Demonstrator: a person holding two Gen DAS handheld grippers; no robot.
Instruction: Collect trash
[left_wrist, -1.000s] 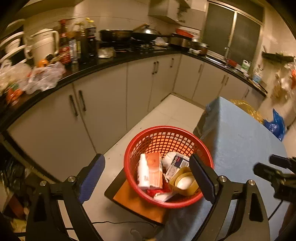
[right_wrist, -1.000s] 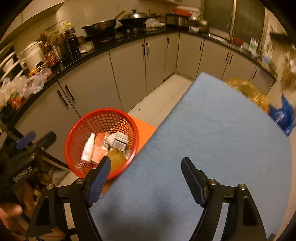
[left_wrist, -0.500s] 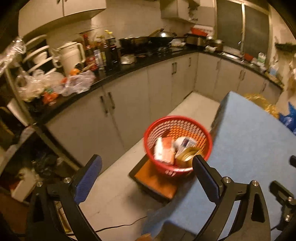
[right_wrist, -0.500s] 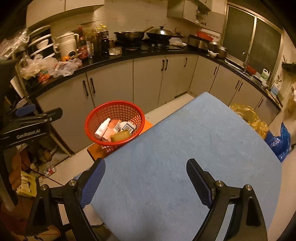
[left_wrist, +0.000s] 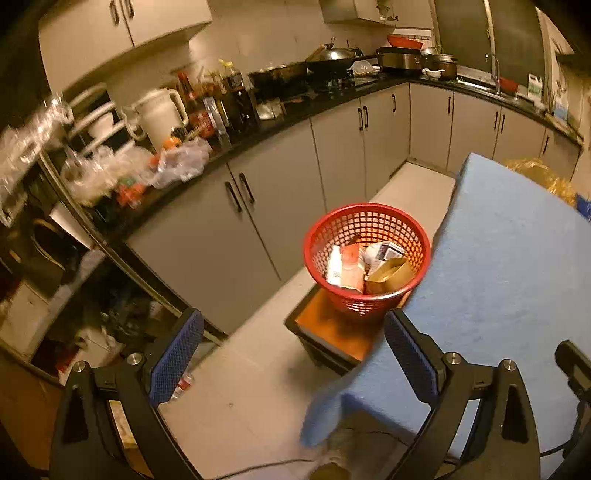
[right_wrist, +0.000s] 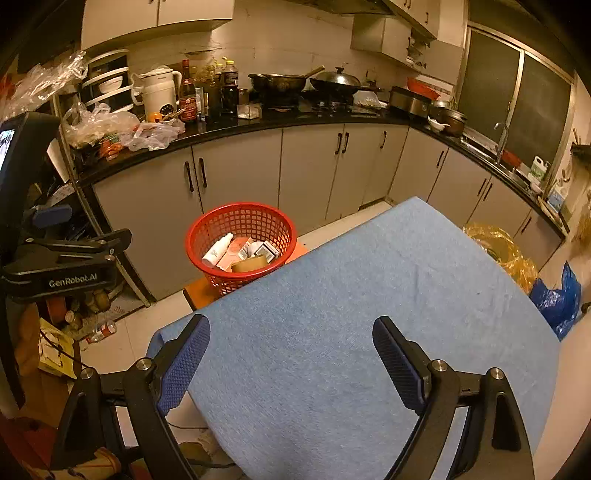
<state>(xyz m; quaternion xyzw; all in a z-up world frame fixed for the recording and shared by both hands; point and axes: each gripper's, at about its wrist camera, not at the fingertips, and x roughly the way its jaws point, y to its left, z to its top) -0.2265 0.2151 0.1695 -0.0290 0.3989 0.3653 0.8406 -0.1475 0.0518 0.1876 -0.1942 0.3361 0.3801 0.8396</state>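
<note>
A red mesh basket (left_wrist: 369, 225) (right_wrist: 242, 218) stands on an orange stool (left_wrist: 332, 328) beside the blue-covered table (left_wrist: 517, 266) (right_wrist: 369, 314). It holds a white bottle (right_wrist: 218, 250), an orange packet (left_wrist: 351, 266), small boxes (right_wrist: 264, 251) and a tan box (left_wrist: 389, 275). My left gripper (left_wrist: 293, 354) is open and empty, well back from the basket above the floor. My right gripper (right_wrist: 291, 360) is open and empty above the bare table top. The left gripper's body (right_wrist: 62, 266) shows at the left edge of the right wrist view.
Grey cabinets (right_wrist: 236, 173) under a black counter (right_wrist: 258, 123) run behind the basket, crowded with bottles, a white kettle (right_wrist: 159, 90), pans and plastic bags. A yellow bag (right_wrist: 498, 251) and a blue bag (right_wrist: 557, 299) lie beyond the table's far side. A cluttered shelf (left_wrist: 55, 258) stands left.
Both grippers have pulled back and up from the basket, which now looks smaller and farther. Both stay open and empty.
</note>
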